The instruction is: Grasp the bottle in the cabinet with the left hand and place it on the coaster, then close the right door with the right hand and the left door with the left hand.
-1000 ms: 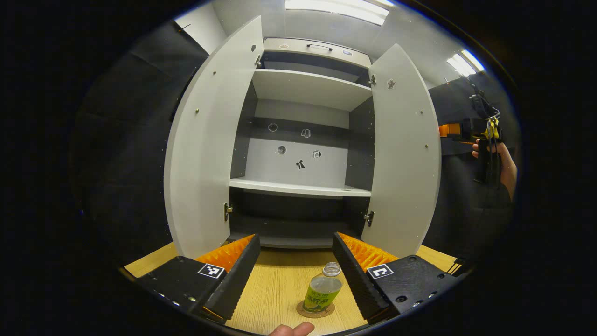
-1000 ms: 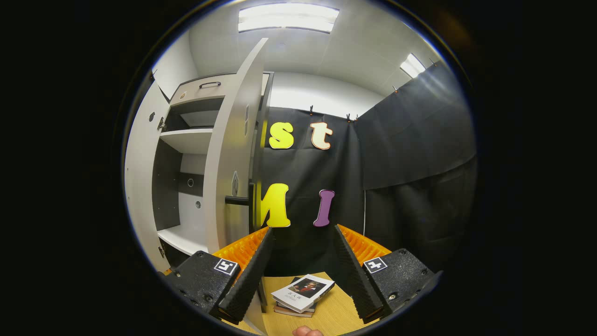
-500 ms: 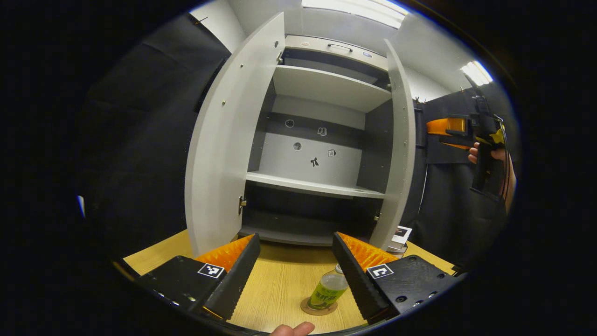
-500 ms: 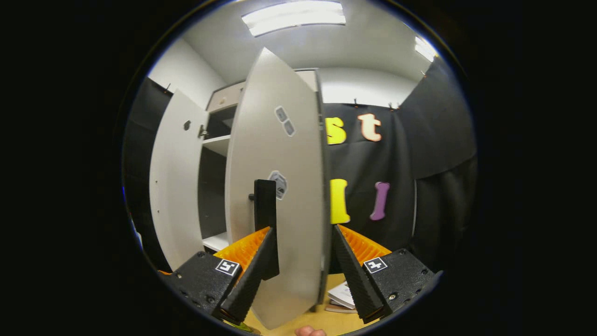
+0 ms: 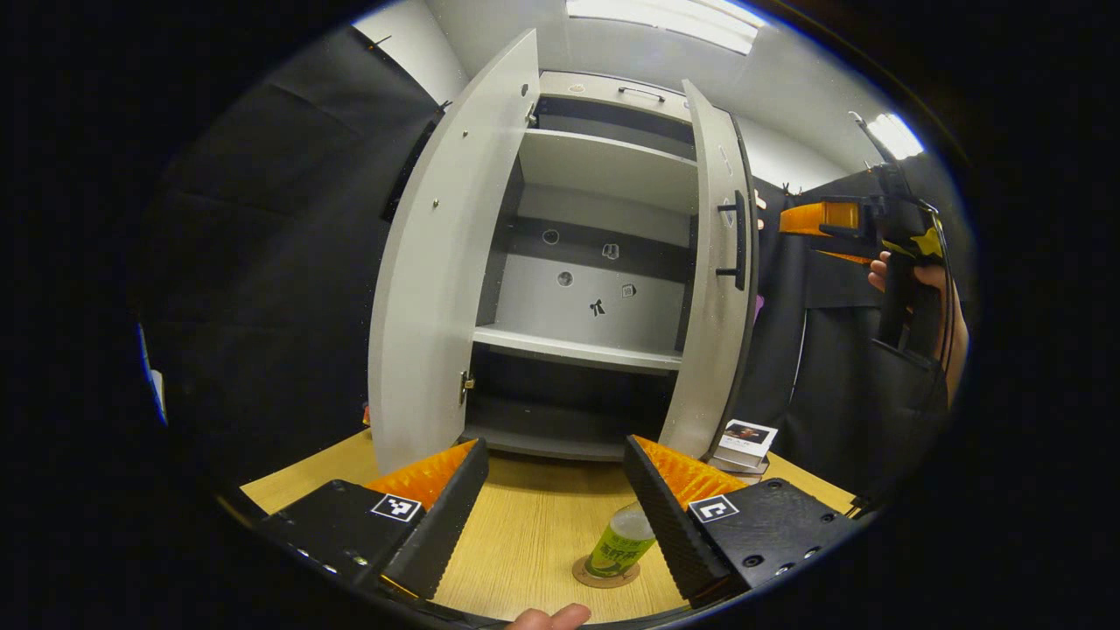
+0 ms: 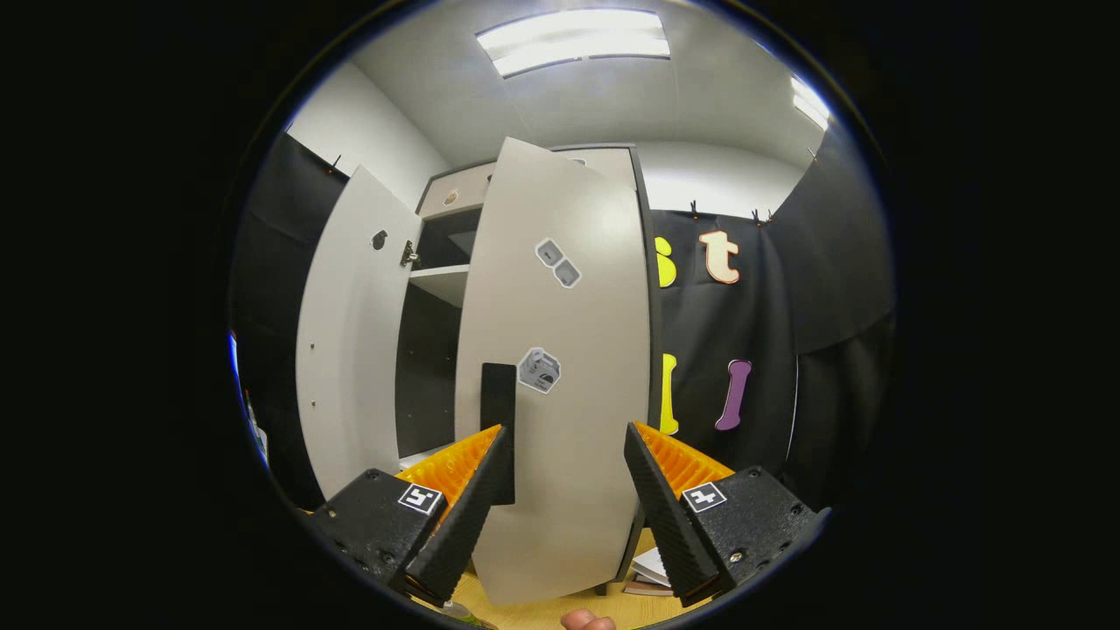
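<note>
In the left gripper view, the left door (image 5: 437, 289) stands wide open at centre left, and the left gripper (image 5: 551, 503) at the bottom gapes wide with nothing held. Just right of centre the bottle (image 5: 619, 547) stands on the coaster (image 5: 604, 573) on the table (image 5: 525, 525), partly hidden by one finger. In the right gripper view the right gripper (image 6: 564, 499) is spread wide and empty, seemingly close against the half-closed right door (image 6: 569, 367) beside its handle (image 6: 499, 411).

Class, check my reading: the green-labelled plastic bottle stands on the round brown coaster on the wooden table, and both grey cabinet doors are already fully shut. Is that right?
Not quite. The green-labelled plastic bottle does stand on the round brown coaster on the wooden table, but neither door is shut: in the left gripper view the left grey cabinet door is wide open and the right grey cabinet door only partly swung in.
</note>
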The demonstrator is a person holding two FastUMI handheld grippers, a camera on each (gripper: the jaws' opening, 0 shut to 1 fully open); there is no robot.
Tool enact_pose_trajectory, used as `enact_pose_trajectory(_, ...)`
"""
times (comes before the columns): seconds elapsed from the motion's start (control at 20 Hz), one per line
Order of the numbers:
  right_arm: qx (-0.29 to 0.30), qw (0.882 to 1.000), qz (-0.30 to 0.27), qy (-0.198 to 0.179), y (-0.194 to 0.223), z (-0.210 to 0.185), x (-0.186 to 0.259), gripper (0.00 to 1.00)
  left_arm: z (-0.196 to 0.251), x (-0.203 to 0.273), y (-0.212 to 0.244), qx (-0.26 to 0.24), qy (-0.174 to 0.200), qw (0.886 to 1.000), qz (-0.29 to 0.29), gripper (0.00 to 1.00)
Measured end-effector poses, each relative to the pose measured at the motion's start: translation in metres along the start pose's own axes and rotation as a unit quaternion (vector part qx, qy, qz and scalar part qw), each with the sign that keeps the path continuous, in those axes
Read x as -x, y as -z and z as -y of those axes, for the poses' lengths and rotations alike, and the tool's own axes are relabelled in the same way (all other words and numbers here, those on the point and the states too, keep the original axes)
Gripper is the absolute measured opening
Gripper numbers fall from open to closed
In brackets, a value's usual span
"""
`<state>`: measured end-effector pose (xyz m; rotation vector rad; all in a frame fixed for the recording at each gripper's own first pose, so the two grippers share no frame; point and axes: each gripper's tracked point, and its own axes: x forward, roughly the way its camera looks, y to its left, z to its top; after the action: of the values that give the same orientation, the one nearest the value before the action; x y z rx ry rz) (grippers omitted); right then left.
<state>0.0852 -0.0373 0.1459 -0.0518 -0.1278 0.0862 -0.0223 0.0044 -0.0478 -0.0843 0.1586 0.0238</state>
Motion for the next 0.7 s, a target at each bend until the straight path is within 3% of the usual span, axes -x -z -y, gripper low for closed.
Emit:
enact_pose_trajectory(0.45,-0.010,0.999,-0.039,0.020,0.060,-0.008,0.047,0.82,0.021,-0.014,-0.012,-0.010,0.037,0.999,0.011,0.95)
enact_pose_trajectory(0.5,-0.009,0.998,-0.052,0.018,0.073,-0.011,0.052,0.82,0.022,-0.016,-0.015,-0.012,0.039,0.999,0.013,1.00)
enact_pose_trajectory(0.6,-0.015,0.997,-0.071,0.013,0.096,-0.020,0.063,0.82,0.021,-0.018,-0.016,-0.016,0.039,0.999,0.014,1.00)
enact_pose_trajectory(0.65,-0.020,0.997,-0.073,0.013,0.105,-0.023,0.067,0.82,0.021,-0.019,-0.016,-0.017,0.038,0.999,0.015,0.95)
enact_pose_trajectory(0.7,-0.023,0.997,-0.068,0.016,0.114,-0.025,0.071,0.82,0.020,-0.019,-0.017,-0.017,0.037,0.999,0.014,1.00)
